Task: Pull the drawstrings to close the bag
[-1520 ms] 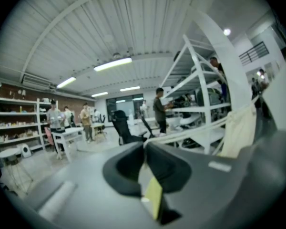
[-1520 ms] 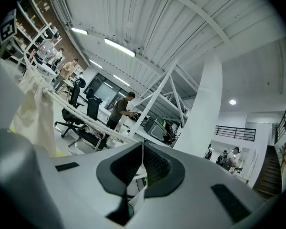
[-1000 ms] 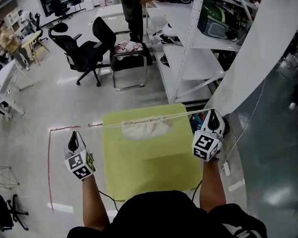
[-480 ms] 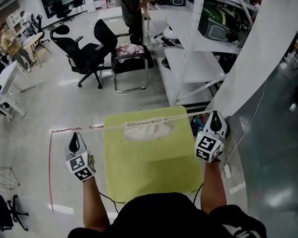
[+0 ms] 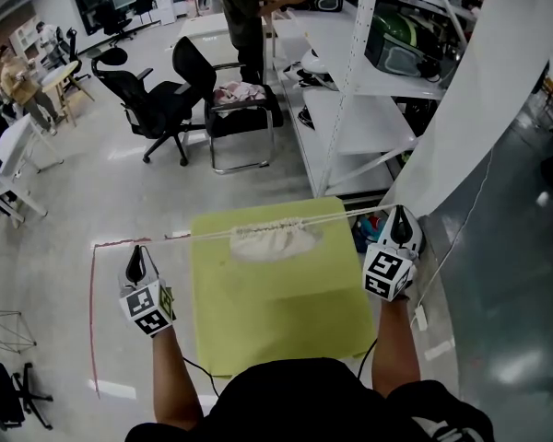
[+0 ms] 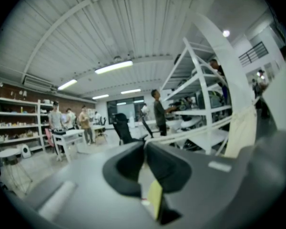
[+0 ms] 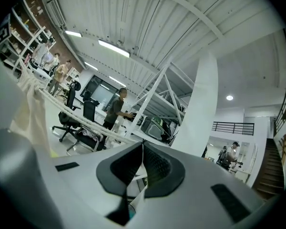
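A white cloth bag [image 5: 272, 239] lies at the far edge of the yellow-green table [image 5: 286, 320], its mouth gathered tight. White drawstrings [image 5: 203, 234] run out of it to both sides, stretched almost straight. My left gripper [image 5: 136, 256] hangs off the table's left side, shut on the left cord end. My right gripper [image 5: 401, 217] is off the table's right corner, shut on the right cord end. In the left gripper view the cord [image 6: 190, 132] leads from the shut gripper [image 6: 144, 144] to the bag [image 6: 243, 128]. In the right gripper view the cord [image 7: 81, 119] leads from the shut gripper [image 7: 142, 144] to the bag [image 7: 31, 113].
A white shelving rack [image 5: 350, 81] stands beyond the table, a white column [image 5: 479, 90] at its right. Two black office chairs [image 5: 157, 95] and a person [image 5: 244, 12] are further back. Red tape [image 5: 94, 311] marks the floor at left. A cable [image 5: 442, 265] hangs at right.
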`<state>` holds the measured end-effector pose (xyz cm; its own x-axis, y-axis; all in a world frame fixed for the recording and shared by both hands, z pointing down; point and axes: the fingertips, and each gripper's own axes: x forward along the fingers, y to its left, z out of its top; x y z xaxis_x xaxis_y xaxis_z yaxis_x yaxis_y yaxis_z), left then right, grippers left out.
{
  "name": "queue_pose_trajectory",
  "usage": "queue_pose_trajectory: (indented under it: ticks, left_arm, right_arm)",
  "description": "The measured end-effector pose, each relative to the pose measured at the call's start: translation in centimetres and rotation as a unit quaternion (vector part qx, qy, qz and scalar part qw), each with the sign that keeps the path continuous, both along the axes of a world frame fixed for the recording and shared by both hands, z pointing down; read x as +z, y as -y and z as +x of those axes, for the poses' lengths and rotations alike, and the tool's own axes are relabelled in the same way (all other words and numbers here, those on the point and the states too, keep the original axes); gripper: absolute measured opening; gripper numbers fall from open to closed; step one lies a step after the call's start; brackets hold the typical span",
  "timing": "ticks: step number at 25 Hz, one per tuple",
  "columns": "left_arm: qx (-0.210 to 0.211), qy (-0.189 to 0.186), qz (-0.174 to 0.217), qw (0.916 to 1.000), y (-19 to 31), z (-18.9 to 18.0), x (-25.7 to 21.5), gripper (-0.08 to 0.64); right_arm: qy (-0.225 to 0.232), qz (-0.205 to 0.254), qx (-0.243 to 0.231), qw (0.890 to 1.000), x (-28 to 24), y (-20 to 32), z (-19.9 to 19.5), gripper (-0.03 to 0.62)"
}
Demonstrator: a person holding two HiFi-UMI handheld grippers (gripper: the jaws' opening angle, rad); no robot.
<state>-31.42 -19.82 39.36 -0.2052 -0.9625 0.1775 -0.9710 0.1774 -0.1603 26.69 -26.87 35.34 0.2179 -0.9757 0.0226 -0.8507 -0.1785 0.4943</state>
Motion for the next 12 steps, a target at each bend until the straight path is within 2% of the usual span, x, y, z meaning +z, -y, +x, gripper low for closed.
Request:
queue_pose_trajectory:
  ticks: [12]
  left_arm:
    - [0.004, -0.005, -0.001, 1.0000, 0.19, -0.20, -0.07, 0.026]
  right_arm:
    - [-0.008, 0.001, 0.004, 1.000, -0.18, 0.65, 0.20, 0.014]
